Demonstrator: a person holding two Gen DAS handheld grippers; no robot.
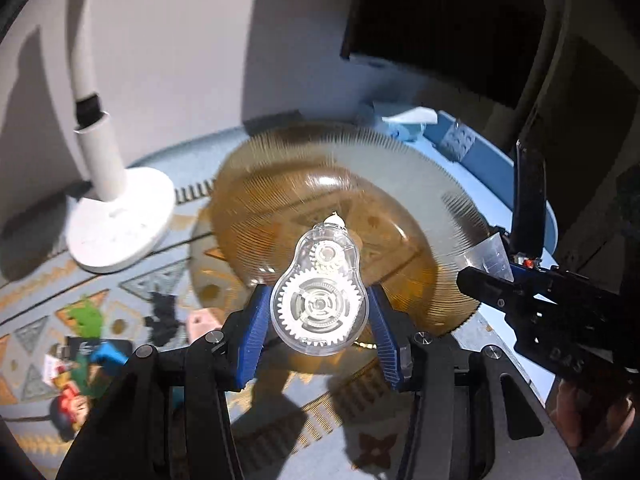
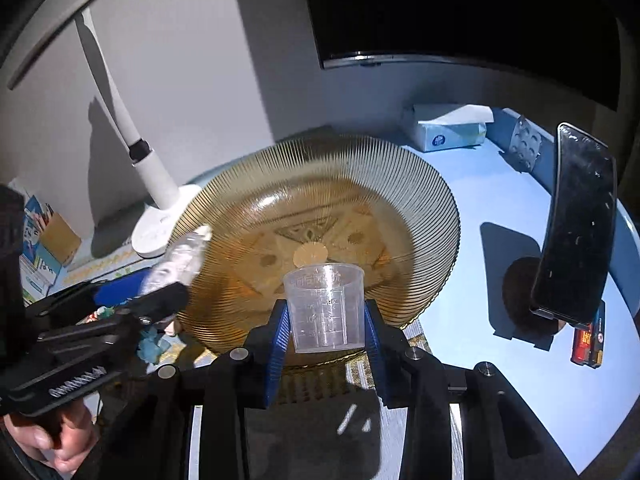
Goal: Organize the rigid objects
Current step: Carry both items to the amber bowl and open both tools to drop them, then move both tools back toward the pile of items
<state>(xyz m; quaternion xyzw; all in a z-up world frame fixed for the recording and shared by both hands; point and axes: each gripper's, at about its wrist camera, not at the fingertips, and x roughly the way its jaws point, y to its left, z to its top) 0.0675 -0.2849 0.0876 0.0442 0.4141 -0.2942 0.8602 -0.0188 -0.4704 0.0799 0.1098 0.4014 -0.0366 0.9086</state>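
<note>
Left gripper is clamped on a clear tape dispenser, right gripper is clamped on a small measuring cup; both hang over the amber glass plate. Both are light, stiff, slick plastic, so I'd pinch the flat sides and go gently. The plate looks fragile, so set them down softly.

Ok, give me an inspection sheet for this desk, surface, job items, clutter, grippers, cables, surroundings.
Surface: blue table with a patterned mat.
Job's things: amber glass plate; correction tape dispenser; measuring cup.
Clutter: toys, tissue box, phone on stand, blister pack.
Grippers: left gripper shut on the dispenser; right gripper shut on the cup.
Cables: nothing seen.
Surroundings: white desk lamp, dark monitor, wall.
</note>
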